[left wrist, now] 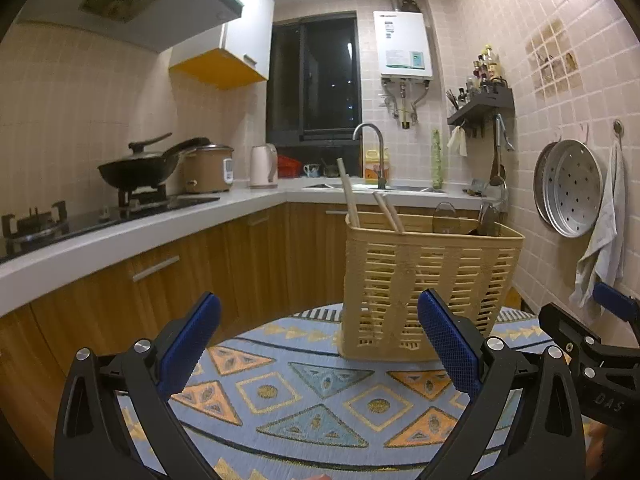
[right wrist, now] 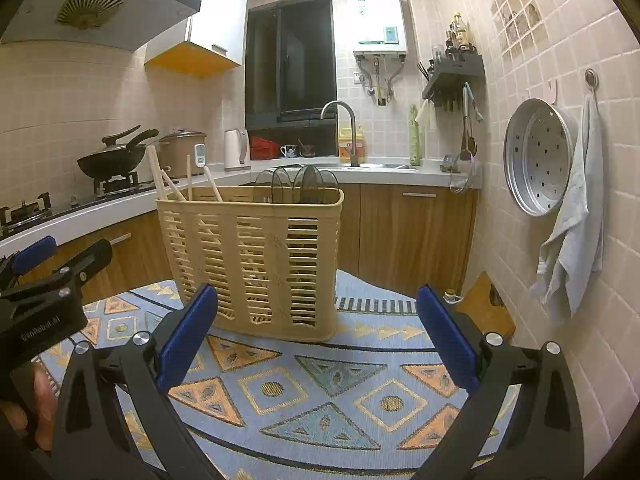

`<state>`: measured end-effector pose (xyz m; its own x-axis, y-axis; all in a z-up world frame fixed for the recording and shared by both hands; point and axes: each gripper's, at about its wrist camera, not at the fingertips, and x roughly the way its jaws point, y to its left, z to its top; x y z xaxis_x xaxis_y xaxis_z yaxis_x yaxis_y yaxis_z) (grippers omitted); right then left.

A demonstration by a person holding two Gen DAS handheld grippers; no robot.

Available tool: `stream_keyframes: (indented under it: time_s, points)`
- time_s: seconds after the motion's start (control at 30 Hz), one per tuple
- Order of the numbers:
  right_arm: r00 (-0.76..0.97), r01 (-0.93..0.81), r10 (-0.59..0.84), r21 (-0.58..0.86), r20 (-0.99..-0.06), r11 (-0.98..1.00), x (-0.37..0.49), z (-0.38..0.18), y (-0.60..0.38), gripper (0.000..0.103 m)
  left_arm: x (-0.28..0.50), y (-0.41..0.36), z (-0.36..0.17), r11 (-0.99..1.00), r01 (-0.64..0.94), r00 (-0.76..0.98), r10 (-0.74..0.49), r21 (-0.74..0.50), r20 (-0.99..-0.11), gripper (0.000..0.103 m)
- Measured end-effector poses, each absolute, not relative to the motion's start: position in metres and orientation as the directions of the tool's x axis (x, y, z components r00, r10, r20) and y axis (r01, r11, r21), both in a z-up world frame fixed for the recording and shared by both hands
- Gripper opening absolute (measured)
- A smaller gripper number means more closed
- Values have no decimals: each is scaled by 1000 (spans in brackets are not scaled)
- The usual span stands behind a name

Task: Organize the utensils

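A beige slotted utensil basket (left wrist: pixel 424 280) (right wrist: pixel 256 256) stands upright on a round table with a blue patterned cloth (left wrist: pixel 304 392) (right wrist: pixel 320 396). Wooden chopsticks (left wrist: pixel 350 196) (right wrist: pixel 160 180) stick out of its left compartment. Dark spoons (left wrist: pixel 486 218) (right wrist: pixel 304 184) stand in its other compartment. My left gripper (left wrist: pixel 318 340) is open and empty, just in front of the basket. My right gripper (right wrist: pixel 316 332) is open and empty, in front of the basket's right side. Each gripper shows at the edge of the other's view (left wrist: pixel 592 340) (right wrist: pixel 52 280).
A counter with a gas stove and black wok (left wrist: pixel 140 170) (right wrist: pixel 110 160) runs along the left. A sink and faucet (left wrist: pixel 370 152) (right wrist: pixel 342 130) are at the back. A steamer tray (left wrist: pixel 570 188) (right wrist: pixel 538 156) and towel (right wrist: pixel 572 236) hang on the right wall.
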<state>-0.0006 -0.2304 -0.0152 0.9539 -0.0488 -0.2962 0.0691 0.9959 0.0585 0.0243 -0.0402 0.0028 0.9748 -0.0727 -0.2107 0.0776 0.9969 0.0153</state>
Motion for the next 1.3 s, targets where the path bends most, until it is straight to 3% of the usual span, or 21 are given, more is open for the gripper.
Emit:
stream_keyframes:
  time_s: [1.3]
  points:
    - [938, 87, -58, 72, -343, 994, 7, -21, -235, 95, 22, -41, 3, 997, 69, 977, -58, 44, -206, 95]
